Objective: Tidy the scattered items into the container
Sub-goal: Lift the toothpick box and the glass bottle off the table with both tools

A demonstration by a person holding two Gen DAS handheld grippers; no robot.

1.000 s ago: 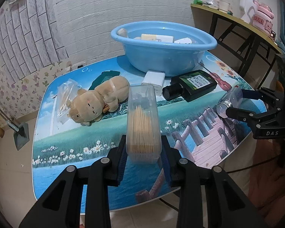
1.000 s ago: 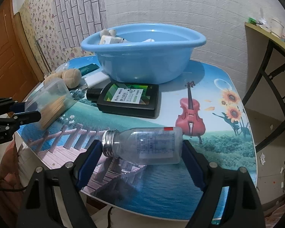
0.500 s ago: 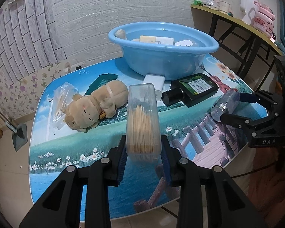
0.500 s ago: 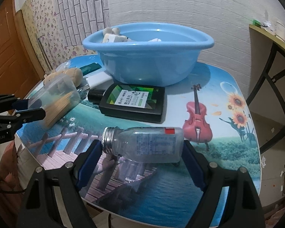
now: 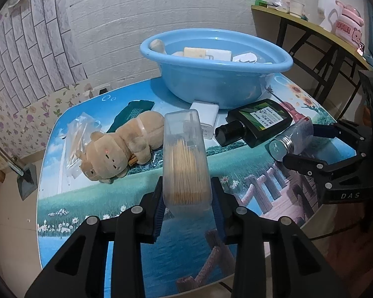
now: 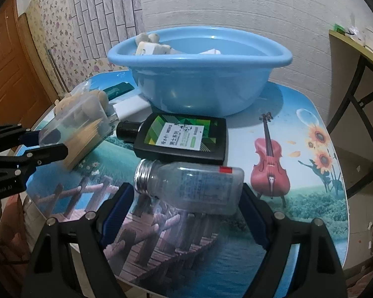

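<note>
left gripper (image 5: 186, 198) clamped on clear plastic box of toothpicks (image 5: 185, 159), held above table | right gripper (image 6: 184, 206) spread wide, gripping clear plastic bottle with metal cap (image 6: 189, 186) end to end | round blue plastic basin (image 6: 199, 57) beyond, part-filled | advice: lift both over rim, release low inside basin

Each camera sits low on its own gripper, looking forward and down across the table (image 5: 62, 206). Both see the tub (image 5: 216, 64) (image 6: 199, 74) at 12 o'clock and the black bottle (image 5: 256, 124) (image 6: 181, 136) close by.
</note>
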